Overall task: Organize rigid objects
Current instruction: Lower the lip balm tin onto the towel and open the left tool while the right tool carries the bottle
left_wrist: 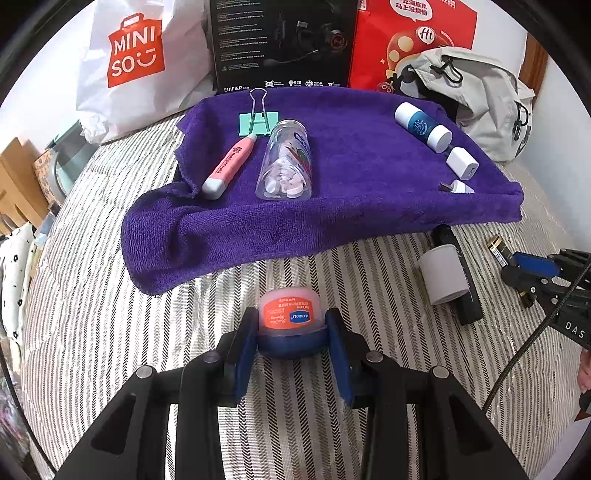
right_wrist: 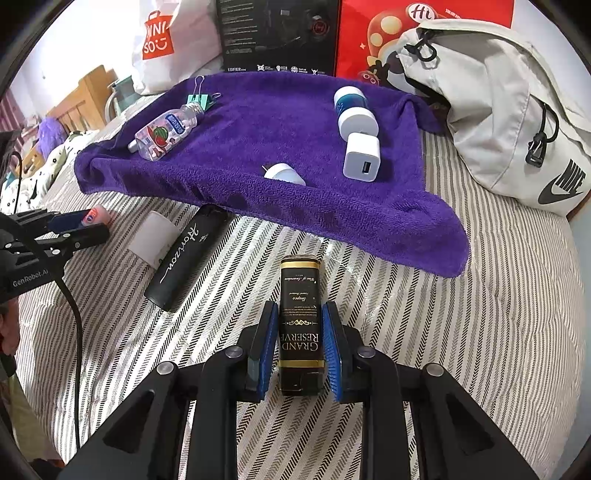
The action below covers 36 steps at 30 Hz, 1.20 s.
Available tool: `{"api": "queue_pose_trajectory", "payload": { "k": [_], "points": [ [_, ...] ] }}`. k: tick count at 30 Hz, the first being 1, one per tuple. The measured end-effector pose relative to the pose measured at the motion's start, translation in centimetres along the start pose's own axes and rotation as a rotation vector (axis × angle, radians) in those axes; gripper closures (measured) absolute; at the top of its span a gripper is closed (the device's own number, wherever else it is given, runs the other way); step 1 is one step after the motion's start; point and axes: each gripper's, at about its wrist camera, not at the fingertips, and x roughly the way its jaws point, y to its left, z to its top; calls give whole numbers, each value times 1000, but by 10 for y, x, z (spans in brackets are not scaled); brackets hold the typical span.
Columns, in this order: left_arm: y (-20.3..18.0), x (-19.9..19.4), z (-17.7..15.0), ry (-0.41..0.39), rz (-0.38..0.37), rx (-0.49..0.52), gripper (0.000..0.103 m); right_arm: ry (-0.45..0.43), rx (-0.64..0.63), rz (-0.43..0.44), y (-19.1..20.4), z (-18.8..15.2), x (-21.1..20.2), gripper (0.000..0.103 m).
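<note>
My left gripper [left_wrist: 291, 317] is shut on a pink lip balm jar [left_wrist: 288, 308] with a blue lid, just above the striped bedcover in front of the purple towel [left_wrist: 332, 214]. My right gripper [right_wrist: 300, 321] is shut on a black and gold box [right_wrist: 299, 295] marked Grand Reserve, near the towel's [right_wrist: 295, 206] front edge. On the towel lie a green binder clip [left_wrist: 258, 123], a pink marker [left_wrist: 227, 166], a clear tablet bottle [left_wrist: 286, 162], a white and blue tube [left_wrist: 421, 125], a white charger [right_wrist: 362, 157] and a small white plug [right_wrist: 284, 173].
A black tube [right_wrist: 188, 254] and a white cylinder [right_wrist: 151, 240] lie on the striped bedcover [right_wrist: 461, 332] between the grippers. A grey backpack [right_wrist: 498, 110] sits at the right. A white shopping bag [left_wrist: 140, 62], a black carton [left_wrist: 284, 40] and a red bag [left_wrist: 402, 33] stand behind the towel.
</note>
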Motion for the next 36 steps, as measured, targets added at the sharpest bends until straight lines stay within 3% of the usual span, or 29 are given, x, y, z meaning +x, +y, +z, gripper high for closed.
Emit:
{"api": "queue_pose_trajectory", "payload": {
  "k": [5,9,19,36],
  "points": [
    [3,-3,-1,1,-29,-16,68,-16,36,47,-8,-3,-2,79],
    [3,-11,1,-9,-58,-23,68,23,63,113,-16,-7,-7,79],
    [-2,-33,16,-35,-69,-6,68,3,96,113,-26,-14,-25,79],
    [1,-34,54,-67,-85,0,68,-37,72,156,-35,15,-47,79]
  ]
}}
